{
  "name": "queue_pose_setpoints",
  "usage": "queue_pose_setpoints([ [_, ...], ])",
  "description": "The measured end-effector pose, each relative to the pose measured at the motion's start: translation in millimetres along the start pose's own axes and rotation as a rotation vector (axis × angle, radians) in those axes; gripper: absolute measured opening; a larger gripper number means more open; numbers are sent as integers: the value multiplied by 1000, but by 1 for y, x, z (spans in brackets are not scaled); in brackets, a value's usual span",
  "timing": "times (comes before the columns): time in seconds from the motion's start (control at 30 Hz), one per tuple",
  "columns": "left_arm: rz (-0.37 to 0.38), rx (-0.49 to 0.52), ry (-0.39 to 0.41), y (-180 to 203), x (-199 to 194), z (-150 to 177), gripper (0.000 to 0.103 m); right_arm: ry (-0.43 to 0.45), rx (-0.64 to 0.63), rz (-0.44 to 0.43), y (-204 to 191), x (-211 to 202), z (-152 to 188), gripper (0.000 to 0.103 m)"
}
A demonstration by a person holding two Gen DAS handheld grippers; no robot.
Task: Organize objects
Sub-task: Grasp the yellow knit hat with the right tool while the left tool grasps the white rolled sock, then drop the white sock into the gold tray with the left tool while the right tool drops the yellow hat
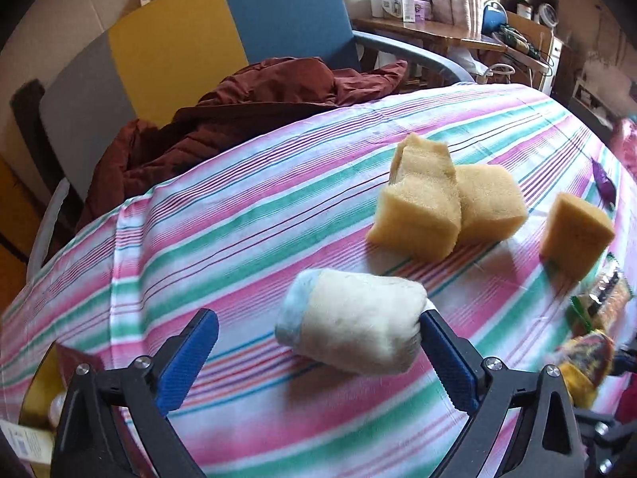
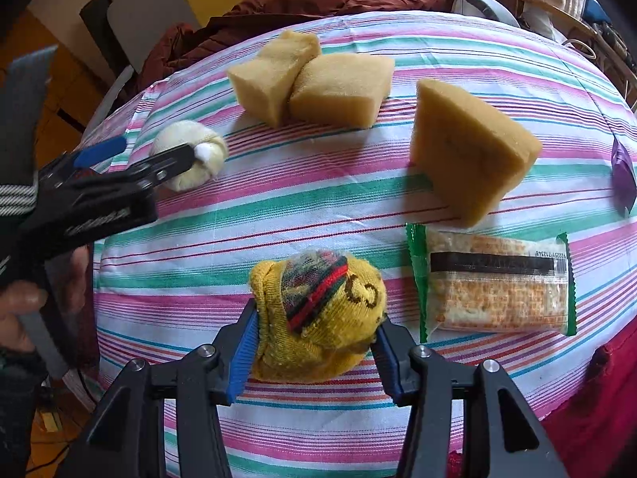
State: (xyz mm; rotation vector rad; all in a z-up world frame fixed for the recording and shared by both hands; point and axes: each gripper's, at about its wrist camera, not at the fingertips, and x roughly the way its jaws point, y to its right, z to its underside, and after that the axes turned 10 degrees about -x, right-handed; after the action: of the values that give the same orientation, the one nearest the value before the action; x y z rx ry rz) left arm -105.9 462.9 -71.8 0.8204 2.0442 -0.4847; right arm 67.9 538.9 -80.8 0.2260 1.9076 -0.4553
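Note:
A rolled white sock (image 1: 350, 320) with a pale blue end lies on the striped tablecloth (image 1: 239, 215). My left gripper (image 1: 318, 342) is open around it; the right finger touches the sock, the left finger stands apart. It also shows in the right wrist view (image 2: 187, 155). My right gripper (image 2: 314, 338) is shut on a rolled yellow sock (image 2: 318, 314) with red and green stripes. Three tan sponge blocks lie beyond: two touching (image 2: 278, 75) (image 2: 342, 87) and one tilted alone (image 2: 469, 151).
A wrapped cracker packet (image 2: 493, 283) lies right of the yellow sock. A purple wrapper (image 2: 623, 171) sits at the right table edge. A dark red jacket (image 1: 223, 119) lies on a chair (image 1: 286, 8) behind the table. A cluttered shelf (image 1: 438, 32) stands at the back right.

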Motion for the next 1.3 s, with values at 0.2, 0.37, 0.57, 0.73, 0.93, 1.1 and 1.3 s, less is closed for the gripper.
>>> queue_pose_setpoints([
  [0.2,90,24,-7,11,-6,9,62,12,-8,-1,0,-2,-1,52],
  [0.37,128,-19,11,7,-37,27,62,42,-10,-8,2,-9,-1,52],
  [0.57,128,-56,59,1,-90,54,62,89,-33,-19,-5,-18,-4,52],
  [0.73,115,-107,99,-17,-129,75,62,129,-52,-23,-11,-24,-5,52],
  [0.93,85,-173,146,-43,-166,102,62,164,-81,-19,-21,-30,-5,52],
  [1.1,63,-255,153,-81,-188,131,62,166,-123,8,-33,-32,-2,52],
  [1.3,17,-376,149,-139,-202,168,62,177,-191,-3,-72,-37,4,52],
])
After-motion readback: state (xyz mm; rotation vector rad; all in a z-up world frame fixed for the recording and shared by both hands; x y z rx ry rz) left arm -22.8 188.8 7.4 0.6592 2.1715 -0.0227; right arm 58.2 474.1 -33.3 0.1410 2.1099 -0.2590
